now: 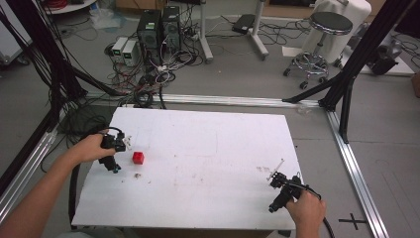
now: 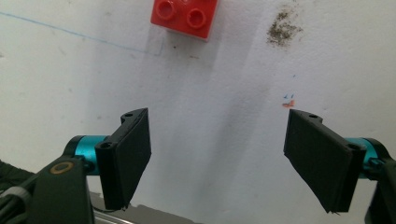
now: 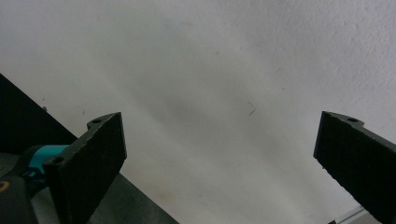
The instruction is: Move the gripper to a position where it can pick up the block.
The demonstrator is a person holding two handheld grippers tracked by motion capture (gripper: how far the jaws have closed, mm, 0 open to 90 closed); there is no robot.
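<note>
At the near right corner of the white table [image 1: 208, 148], my right hand [image 1: 307, 212] grips the right gripper [image 1: 276, 174] low over the board, wrist bent so the tool points up and away from me, its cable curling back past my fingers. Along that gripper's own view its two black jaws stand wide apart with nothing between them, just bare white tabletop and the table's dark edge cutting the lower left.

Farther up, on the left side, my left forearm comes in diagonally from the bottom corner, and my left hand [image 1: 91, 148] holds the left gripper [image 1: 126, 144] at the table's left edge, aimed rightward across the surface. Its jaws are also spread wide and hold nothing; the pads [image 2: 133, 154] hover above the white surface.

Just ahead of those open jaws sits a red toy brick [image 2: 184, 17], studs up, resting flat on the table and apart from both jaws. From above, the brick [image 1: 138, 157] lies just beside the left gripper's tips. A brownish smudge [image 1: 137, 175] marks the table near the brick, on my side of it.

Beyond the table, on the floor, stand computer towers [image 1: 159, 27] amid tangled cables and a round black stool [image 1: 327, 25].
</note>
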